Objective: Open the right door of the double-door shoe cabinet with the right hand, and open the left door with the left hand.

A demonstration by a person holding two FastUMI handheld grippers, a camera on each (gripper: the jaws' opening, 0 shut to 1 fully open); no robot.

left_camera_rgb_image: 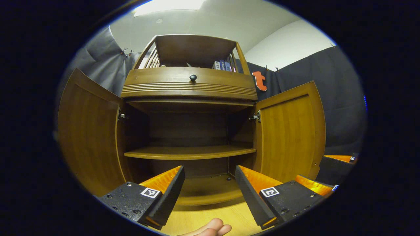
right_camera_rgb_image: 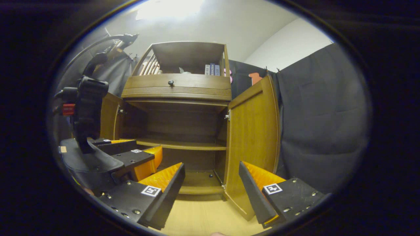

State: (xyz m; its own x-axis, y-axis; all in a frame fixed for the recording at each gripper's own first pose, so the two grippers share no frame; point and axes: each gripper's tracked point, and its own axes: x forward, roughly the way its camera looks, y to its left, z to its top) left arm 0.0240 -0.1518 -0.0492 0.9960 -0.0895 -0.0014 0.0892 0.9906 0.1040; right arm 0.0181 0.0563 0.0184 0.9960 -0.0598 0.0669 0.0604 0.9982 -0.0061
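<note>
Standing wide open ahead of both tools, the shoe cabinet [left_camera_rgb_image: 190, 131] had its left door [left_camera_rgb_image: 88, 134] and right door [left_camera_rgb_image: 290, 131] swung fully out, so by my judgement the task looked finished and only a withdrawal remained. The left tool [left_camera_rgb_image: 210, 188] and right tool [right_camera_rgb_image: 211, 186] each hung with fingers apart, holding nothing. Spines of books [left_camera_rgb_image: 223, 65] above the drawer knob [left_camera_rgb_image: 193, 77] were too small to read.

Row of books [left_camera_rgb_image: 223, 66] upright in open top shelf, right side. Ceiling light [left_camera_rgb_image: 170, 5] glowing overhead. Pale wooden floor [left_camera_rgb_image: 200, 218] below. White wall [left_camera_rgb_image: 288, 46] behind cloth.
</note>
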